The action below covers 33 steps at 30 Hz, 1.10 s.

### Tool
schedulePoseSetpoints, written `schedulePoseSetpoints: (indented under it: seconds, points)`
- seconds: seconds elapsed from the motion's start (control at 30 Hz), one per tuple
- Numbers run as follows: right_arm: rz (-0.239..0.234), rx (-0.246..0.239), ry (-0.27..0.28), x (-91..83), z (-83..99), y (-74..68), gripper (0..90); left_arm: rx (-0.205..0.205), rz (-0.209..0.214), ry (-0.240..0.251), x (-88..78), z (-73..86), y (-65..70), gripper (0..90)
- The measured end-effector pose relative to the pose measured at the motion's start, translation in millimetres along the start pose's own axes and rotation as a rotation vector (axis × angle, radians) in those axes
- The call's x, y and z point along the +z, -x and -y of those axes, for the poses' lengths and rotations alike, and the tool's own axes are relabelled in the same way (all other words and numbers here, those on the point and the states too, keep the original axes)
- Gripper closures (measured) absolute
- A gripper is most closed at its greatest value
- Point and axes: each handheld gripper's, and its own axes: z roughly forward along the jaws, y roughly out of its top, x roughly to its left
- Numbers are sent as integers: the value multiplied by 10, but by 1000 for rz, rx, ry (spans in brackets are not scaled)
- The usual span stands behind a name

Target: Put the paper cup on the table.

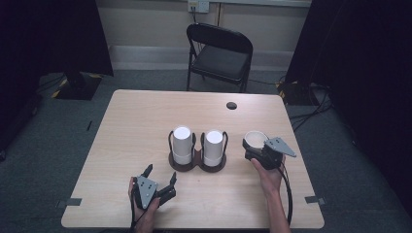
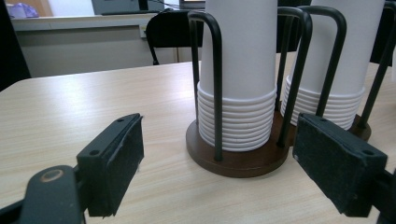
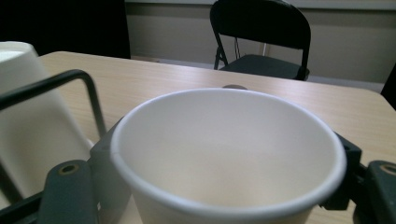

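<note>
Jaws, right gripper: closing on a single white paper cup at about half their span, pads pressing its wall from both sides, mouth facing up, so that the cup is staying upright and uncrushed while carried; in the right gripper view the open rim is sitting squarely between the two black pads. Jaws, left gripper: standing wide apart with nothing between them, hovering low near the table's front edge and pointing at the holder, probably waiting to steady it or to take the next cup. Table: pale wood, bearing everything listed here; round cable hole lying toward the far edge. Folding chair: black, standing beyond the table, playing no part. Cup holder: dark brown twin base with black wire hoops rising around each stack, keeping the stacks from tipping. Two stacks of white cups: nested upside down, rims banding near the base, standing side by side in the holder. Held cup: sitting just right of the holder and apart from it; whether its bottom is touching the table or hanging slightly above is hard to judge from the high view.
</note>
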Motion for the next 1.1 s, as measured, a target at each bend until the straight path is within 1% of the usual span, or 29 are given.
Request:
schedulePoseSetpoints:
  seconds: [0.13,0.27,0.33,0.43,0.5,0.57,0.7,0.8,0.93,1.1]
  points:
    - [9,-9,-1,81,-35,30,227,0,6,-6,5,-2,-3,162]
    - [18,-4,0,143,-91,52,225,-1,-9,-2,5,-1,8,176]
    - [24,-4,0,183,-98,68,225,2,-8,-5,4,-1,6,176]
    - [16,-8,-3,240,-97,89,227,-7,-13,-1,2,0,1,174]
    - [26,-6,1,275,-81,105,227,-11,-13,1,-2,1,-4,174]
    - [29,10,-9,319,-43,128,226,-8,-14,2,-1,1,-1,174]
    - [34,-1,-47,404,32,139,225,-5,-26,0,-1,1,7,178]
    - [37,4,-45,424,51,130,223,0,-32,6,-8,3,13,184]
    - [35,-18,-66,465,86,109,222,-9,-26,14,-14,7,3,185]
    - [36,-4,-73,478,126,109,219,-16,-27,15,-17,8,-1,186]
